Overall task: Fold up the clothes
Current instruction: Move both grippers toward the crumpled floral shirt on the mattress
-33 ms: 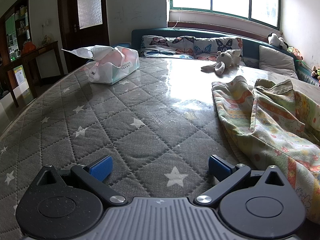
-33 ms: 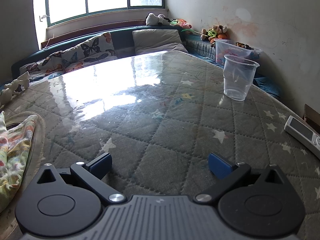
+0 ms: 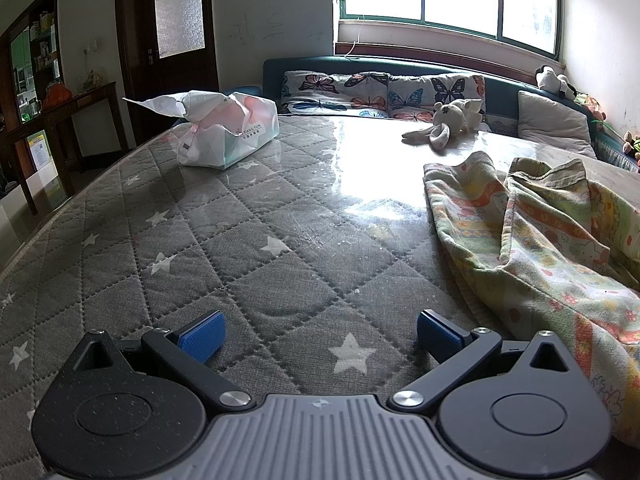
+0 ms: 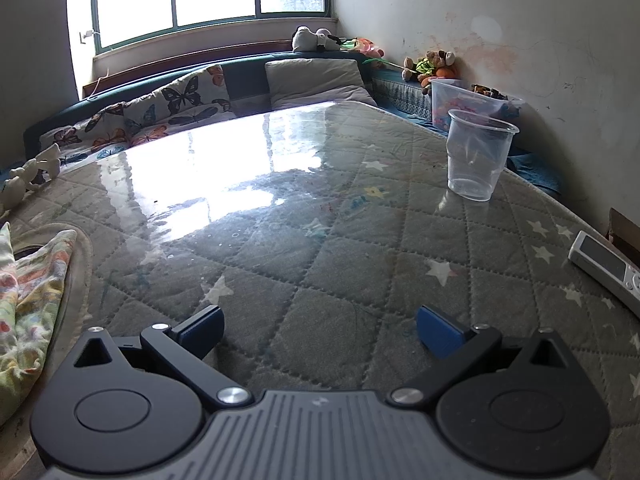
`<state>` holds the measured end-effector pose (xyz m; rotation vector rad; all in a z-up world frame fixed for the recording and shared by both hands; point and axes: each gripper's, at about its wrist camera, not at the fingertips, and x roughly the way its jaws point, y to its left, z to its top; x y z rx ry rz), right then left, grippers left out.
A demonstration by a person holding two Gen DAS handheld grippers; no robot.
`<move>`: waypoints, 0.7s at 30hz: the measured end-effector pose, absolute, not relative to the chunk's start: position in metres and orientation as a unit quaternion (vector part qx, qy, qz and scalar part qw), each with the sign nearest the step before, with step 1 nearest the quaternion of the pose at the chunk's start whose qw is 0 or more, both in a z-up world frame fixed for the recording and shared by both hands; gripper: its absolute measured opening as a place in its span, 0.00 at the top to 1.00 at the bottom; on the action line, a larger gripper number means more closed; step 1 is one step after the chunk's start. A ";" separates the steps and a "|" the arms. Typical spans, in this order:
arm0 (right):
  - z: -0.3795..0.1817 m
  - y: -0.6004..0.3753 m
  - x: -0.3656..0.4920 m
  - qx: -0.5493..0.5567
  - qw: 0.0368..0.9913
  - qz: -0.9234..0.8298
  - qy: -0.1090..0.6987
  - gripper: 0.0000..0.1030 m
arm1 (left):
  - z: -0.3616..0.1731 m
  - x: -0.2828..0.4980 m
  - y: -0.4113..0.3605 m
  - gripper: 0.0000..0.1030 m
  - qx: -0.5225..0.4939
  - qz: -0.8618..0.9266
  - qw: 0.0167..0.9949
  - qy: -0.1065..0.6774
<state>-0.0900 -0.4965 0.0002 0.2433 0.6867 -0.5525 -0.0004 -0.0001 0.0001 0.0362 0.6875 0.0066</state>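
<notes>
A: L gripper (image 3: pixel 320 334)?
B: Jaws wide apart, nothing btwn, low over the star-quilted mattress (image 3: pixel 248 248).
A: R gripper (image 4: pixel 320 330)?
B: Same, spread apart, empty.
A: Clothes?
B: Crumpled patterned garment (image 3: pixel 540 236) lies on mattress, right of L gripper, left of R one; touching neither.
A: Other stuff?
B: Tissue pack (image 3: pixel 224 130) far left, plush bunny (image 3: pixel 448 124) far, clear plastic cup (image 4: pixel 478 154) far right, remote (image 4: pixel 606 270) at right edge.

Left gripper (image 3: pixel 320 334): blue-padded fingers (image 3: pixel 202 336) spread wide, holding nothing.
Mattress (image 3: pixel 248 240): grey, quilted, star-patterned, glossy under window light.
Garment (image 3: pixel 552 240): crumpled, pastel print, lay right.
Tissue pack (image 3: pixel 228 132): far left.
Plush rabbit (image 3: pixel 448 124): near pillows.
</notes>
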 end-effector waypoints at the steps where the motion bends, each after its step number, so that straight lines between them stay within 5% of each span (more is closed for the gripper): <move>1: 0.000 -0.495 -0.091 0.116 0.898 -0.264 0.332 0.00 | 0.000 -0.001 0.000 0.00 0.018 0.004 0.941 0.337; 21: 0.003 -0.429 -0.105 0.083 0.913 -0.204 0.344 0.00 | 0.012 -0.028 -0.022 0.00 0.037 -0.004 0.935 0.353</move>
